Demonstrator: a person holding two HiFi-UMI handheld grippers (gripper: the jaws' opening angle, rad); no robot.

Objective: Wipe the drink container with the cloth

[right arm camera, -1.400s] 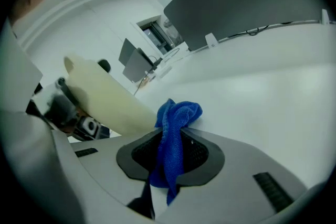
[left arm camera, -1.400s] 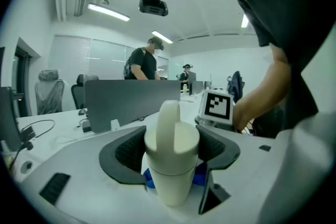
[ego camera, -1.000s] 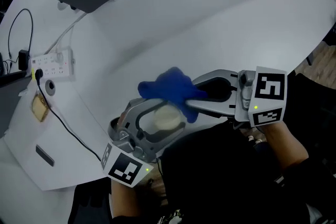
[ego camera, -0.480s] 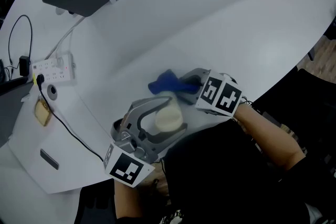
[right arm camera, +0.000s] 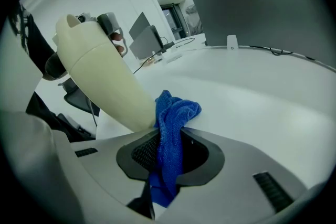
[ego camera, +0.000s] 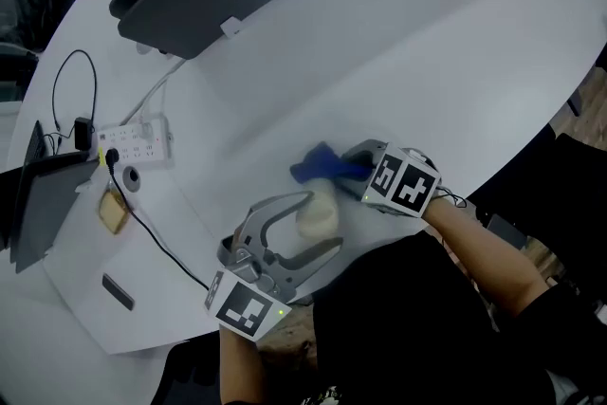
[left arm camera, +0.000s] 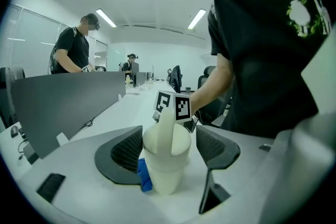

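R gripper [ego camera: 334,169] dropped, pinching cloth [ego camera: 316,164] against drink container [ego camera: 317,215]; L gripper [ego camera: 323,221] clamps it near table [ego camera: 427,43] edge, room beyond.

Both the left gripper [ego camera: 318,223], low in the head view, and the right gripper [ego camera: 334,169], mid-frame, are pale grey shells with black ribbed pads [left arm camera: 127,152] and white cubes [ego camera: 242,306] of black square markers; the shirt [left arm camera: 273,50] is black, short-sleeved.
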